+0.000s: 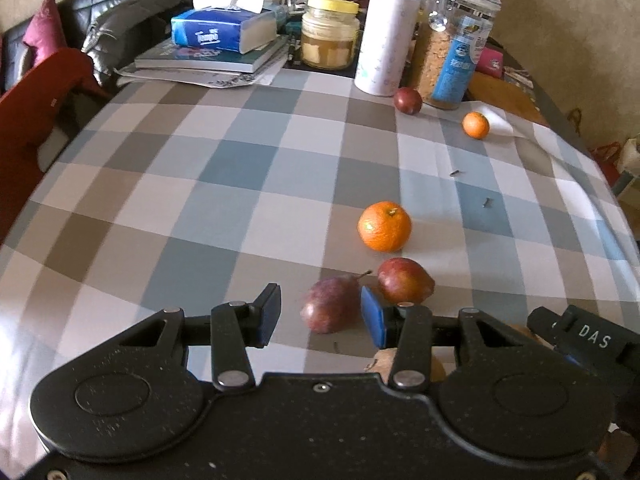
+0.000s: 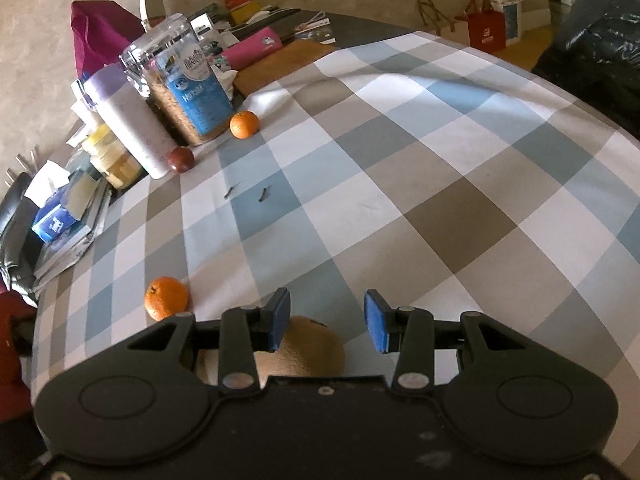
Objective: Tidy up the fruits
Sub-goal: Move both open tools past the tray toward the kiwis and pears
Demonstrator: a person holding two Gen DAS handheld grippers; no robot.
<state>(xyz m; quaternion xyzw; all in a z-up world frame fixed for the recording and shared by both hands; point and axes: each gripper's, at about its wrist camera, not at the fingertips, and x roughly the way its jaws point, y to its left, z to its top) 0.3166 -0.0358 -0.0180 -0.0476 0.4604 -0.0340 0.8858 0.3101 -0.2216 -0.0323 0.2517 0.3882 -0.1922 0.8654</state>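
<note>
In the left wrist view my left gripper (image 1: 320, 316) is open, with a dark red pear (image 1: 330, 304) lying on the checked cloth between its blue pads, untouched. A second red pear (image 1: 405, 280) lies just beyond the right pad. An orange (image 1: 385, 226) sits behind them. A plum (image 1: 407, 100) and a small orange (image 1: 475, 125) lie far back by the jars. In the right wrist view my right gripper (image 2: 326, 320) is open over a brown pear (image 2: 308, 350), partly hidden under it. The orange (image 2: 166, 297) lies to its left.
A white and lilac bottle (image 1: 386, 32), a clear cereal jar (image 1: 452, 40), a yellow-lidded jar (image 1: 330, 34), a tissue box (image 1: 222, 30) and books crowd the table's far side. Two small dark bits (image 2: 246, 194) lie on the cloth. The right gripper's body (image 1: 588, 340) sits close right.
</note>
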